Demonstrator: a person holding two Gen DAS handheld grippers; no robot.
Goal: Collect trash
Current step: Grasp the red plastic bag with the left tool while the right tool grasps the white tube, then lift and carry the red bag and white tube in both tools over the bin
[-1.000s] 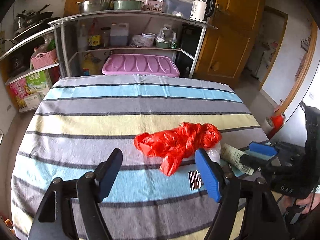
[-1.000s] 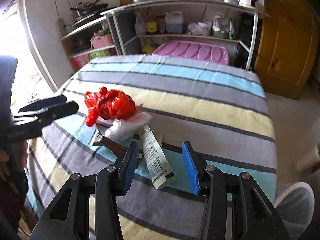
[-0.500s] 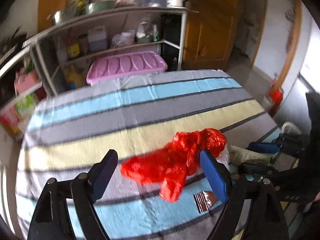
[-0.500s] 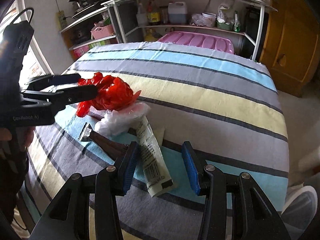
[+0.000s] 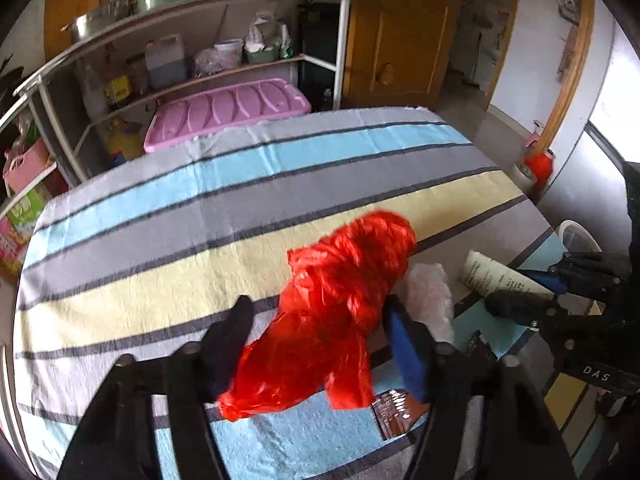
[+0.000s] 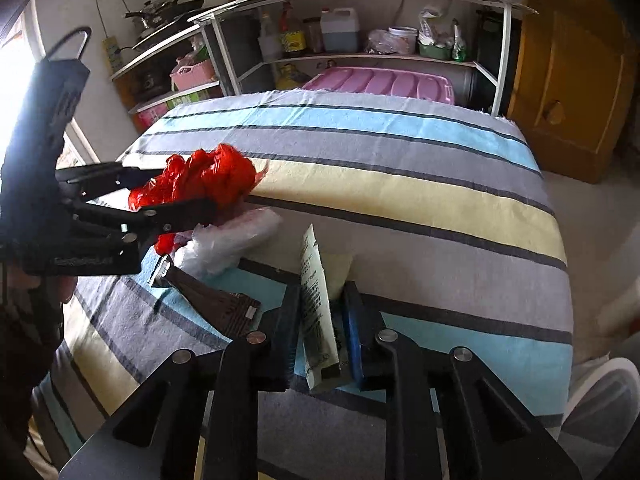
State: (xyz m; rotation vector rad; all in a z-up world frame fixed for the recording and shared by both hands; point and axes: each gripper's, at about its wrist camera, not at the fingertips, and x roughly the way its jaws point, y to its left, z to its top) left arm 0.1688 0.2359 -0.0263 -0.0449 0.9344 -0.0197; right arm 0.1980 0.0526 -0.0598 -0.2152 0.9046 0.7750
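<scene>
A crumpled red plastic bag (image 5: 340,308) lies on the striped tablecloth (image 5: 200,208), between the fingers of my left gripper (image 5: 320,320), whose jaws stand around it, still apart. It also shows in the right wrist view (image 6: 204,178). My right gripper (image 6: 320,320) is shut on a white tube (image 6: 316,300), also visible in the left wrist view (image 5: 492,276). A clear plastic bag (image 6: 228,240) and a brown wrapper (image 6: 216,300) lie between the two grippers.
A pink bin lid (image 5: 224,112) stands behind the table's far edge, under metal shelves (image 5: 200,4) with bottles and bowls. A wooden door (image 5: 400,28) is at the back right. A white bin rim (image 6: 608,380) sits on the floor to the right.
My left gripper moved forward and right so its fingers now straddle the red bag. My right gripper advanced and closed on the white tube.
</scene>
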